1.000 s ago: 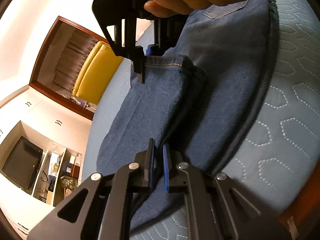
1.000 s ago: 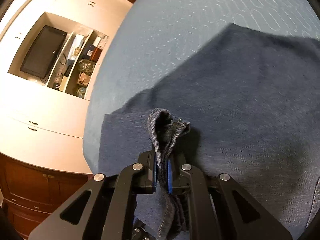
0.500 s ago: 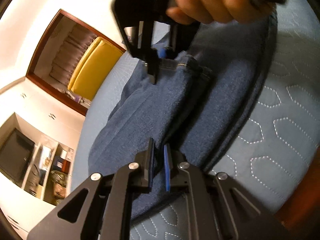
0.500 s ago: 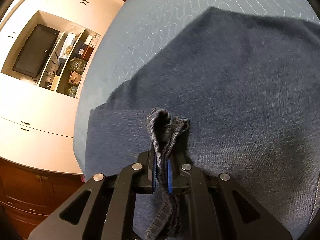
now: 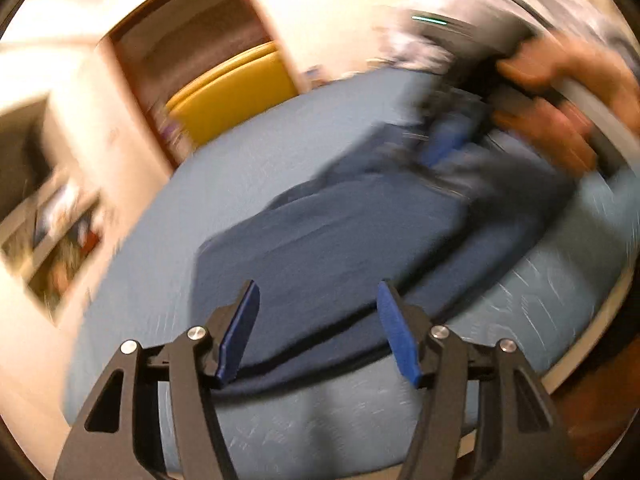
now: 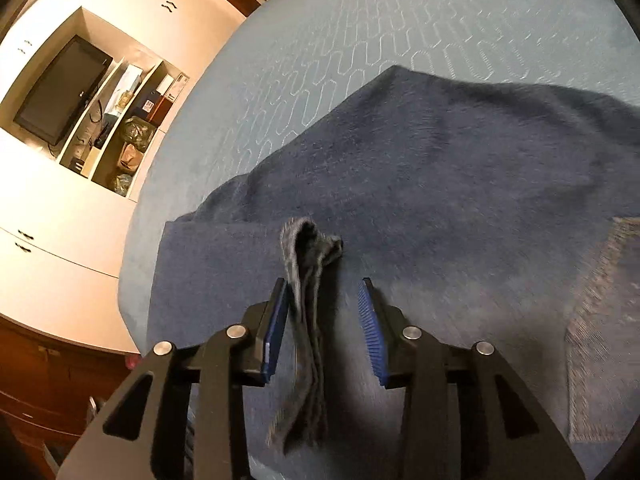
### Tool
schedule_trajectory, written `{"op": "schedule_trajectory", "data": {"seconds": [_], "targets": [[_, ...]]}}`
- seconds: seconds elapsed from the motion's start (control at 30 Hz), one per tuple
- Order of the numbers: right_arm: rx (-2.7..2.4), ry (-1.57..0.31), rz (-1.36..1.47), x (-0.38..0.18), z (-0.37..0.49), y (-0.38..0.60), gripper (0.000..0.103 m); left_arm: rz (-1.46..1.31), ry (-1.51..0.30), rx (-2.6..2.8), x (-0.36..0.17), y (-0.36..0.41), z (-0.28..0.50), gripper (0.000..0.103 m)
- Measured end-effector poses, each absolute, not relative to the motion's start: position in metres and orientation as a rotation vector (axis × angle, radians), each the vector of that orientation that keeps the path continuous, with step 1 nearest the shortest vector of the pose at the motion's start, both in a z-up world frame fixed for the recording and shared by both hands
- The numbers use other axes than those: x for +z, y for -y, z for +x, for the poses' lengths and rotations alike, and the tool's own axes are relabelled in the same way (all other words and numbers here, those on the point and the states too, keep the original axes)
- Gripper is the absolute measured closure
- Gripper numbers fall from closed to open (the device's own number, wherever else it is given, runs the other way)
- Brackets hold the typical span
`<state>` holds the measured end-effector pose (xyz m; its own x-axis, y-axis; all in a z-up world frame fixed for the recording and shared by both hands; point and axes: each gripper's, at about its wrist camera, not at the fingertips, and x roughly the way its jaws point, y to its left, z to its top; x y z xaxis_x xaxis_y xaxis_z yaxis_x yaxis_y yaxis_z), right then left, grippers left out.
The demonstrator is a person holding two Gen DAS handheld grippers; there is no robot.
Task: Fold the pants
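Dark blue jeans (image 5: 340, 240) lie folded on the light blue quilted bed (image 5: 224, 184). My left gripper (image 5: 316, 292) hovers above their near edge, its jaws opening and nothing between them. The view is blurred. Far right, a person's hand (image 5: 560, 92) holds my right gripper (image 5: 448, 144) on the jeans. In the right wrist view the jeans (image 6: 440, 160) spread ahead. A bunched hem (image 6: 304, 264) stands between the opening jaws of my right gripper (image 6: 323, 284), leaning by the left pad, and the pads no longer press it.
A yellow chair (image 5: 232, 92) stands beyond the bed in a doorway. White cabinets with a dark screen (image 6: 60, 88) and cluttered shelves (image 6: 128, 128) line the wall on the left. A stitched back pocket (image 6: 600, 320) shows at right. The bed's edge (image 5: 592, 340) runs near right.
Both grippers have let go of the denim and opened. The left one has lifted away and rolled, so the room looks turned. The right one has barely moved.
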<state>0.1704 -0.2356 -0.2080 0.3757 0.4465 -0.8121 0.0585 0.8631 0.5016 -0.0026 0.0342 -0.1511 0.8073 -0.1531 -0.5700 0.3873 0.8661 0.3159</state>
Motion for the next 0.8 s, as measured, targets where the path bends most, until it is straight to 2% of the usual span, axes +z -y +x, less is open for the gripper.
{"op": "schedule_trajectory", "data": {"seconds": [0.07,0.13,0.23,0.37,0.43,0.53,0.67,0.73,0.8], "targets": [[0.252,-1.148,0.468,-0.199,0.154,0.229,0.064,0.268,-0.634,-0.244,-0.143,-0.073,0.014,0.047],[0.236,-1.126,0.433,-0.193,0.136,0.218,0.064,0.12,-0.712,-0.268,-0.14,-0.106,0.033,0.076],[0.199,-1.101,0.336,-0.192,0.114,0.198,0.064,-0.014,-0.745,-0.336,-0.141,-0.144,0.059,0.084],[0.114,-1.134,0.202,-0.209,0.097,0.181,0.065,-0.086,-0.894,-0.425,-0.174,-0.173,0.094,0.085],[0.105,-1.125,0.172,-0.212,0.092,0.177,0.066,-0.102,-0.928,-0.4,-0.188,-0.193,0.102,0.101],[0.094,-1.134,0.121,-0.213,0.092,0.171,0.066,-0.08,-0.911,-0.309,-0.177,-0.212,0.105,0.099],[0.074,-1.128,0.058,-0.213,0.091,0.16,0.065,-0.148,-0.859,-0.396,-0.149,-0.212,0.087,0.091],[0.052,-1.118,0.036,-0.207,0.094,0.145,0.059,-0.158,-0.855,-0.449,-0.148,-0.2,0.077,0.08],[0.026,-1.085,0.002,-0.197,0.091,0.139,0.058,-0.169,-0.877,-0.52,-0.154,-0.182,0.068,0.07]]}}
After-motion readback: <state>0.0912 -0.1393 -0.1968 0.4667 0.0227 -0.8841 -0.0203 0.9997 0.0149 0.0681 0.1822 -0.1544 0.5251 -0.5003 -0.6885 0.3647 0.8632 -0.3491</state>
